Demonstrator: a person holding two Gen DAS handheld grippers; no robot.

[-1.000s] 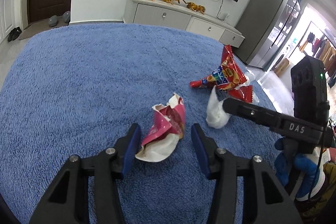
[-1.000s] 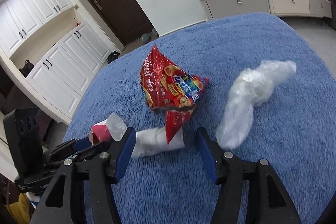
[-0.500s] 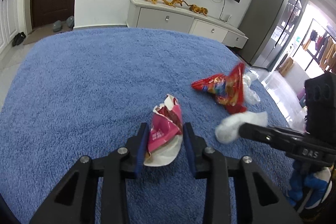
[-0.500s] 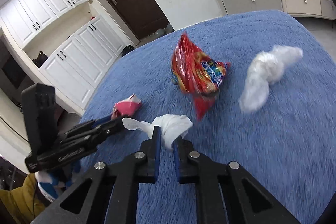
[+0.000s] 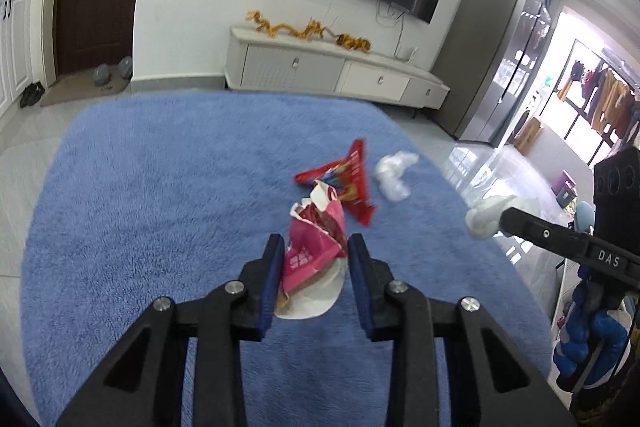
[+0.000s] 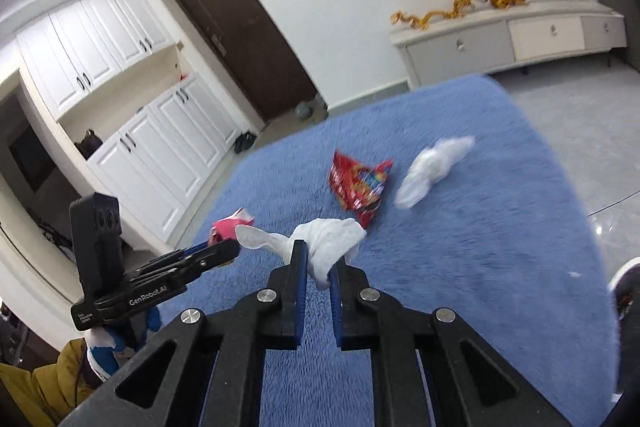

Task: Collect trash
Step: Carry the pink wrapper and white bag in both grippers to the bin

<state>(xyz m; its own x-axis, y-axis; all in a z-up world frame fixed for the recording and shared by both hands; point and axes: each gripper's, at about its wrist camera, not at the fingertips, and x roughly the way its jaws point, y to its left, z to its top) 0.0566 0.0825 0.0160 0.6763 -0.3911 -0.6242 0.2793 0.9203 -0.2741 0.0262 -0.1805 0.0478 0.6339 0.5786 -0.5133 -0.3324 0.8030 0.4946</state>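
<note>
- Left gripper point(image 5: 316, 253): clamped on the pink wrapper point(image 5: 314, 245), pads pressing both crumpled sides. Wrapper reads as lifted clear of the blue rug point(image 5: 160, 187), w/ a white lining flap hanging below the pads.
- Pink wrapper handling: v. light, thin crinkly film/paper, springy not stiff. Probably slick on the printed face, so the crushed middle is the place to pinch; loose edges would tear or slide out. Nothing fragile here.
- Red snack bag point(image 5: 348, 183): lying on the rug just past the pink wrapper, not held. Light foil-type film, likely slippery and puffy; best taken at a sealed end or a folded corner, not the flat glossy panel.
- Clear/white plastic bag point(image 5: 394, 173): crumpled on the rug just beside the red bag, to its right, near the rug edge. Very soft, almost no weight, will bunch up; grab the thickest knot of material so the pads have something to bite.
- Right gripper point(image 6: 318, 267): jaws nearly together, shut on the white tissue point(image 6: 328, 239). A tail of tissue sticks out left toward the other gripper, another lobe out right.
- Tissue handling: soft, limp, tears easily if tugged, not slippery. Held through the bunched middle, which looks secure; view is motion-blurred, so can't say for sure how deep it sits btw the pads.
- No bin visible in either view, so drop-off spot unknown.
</note>
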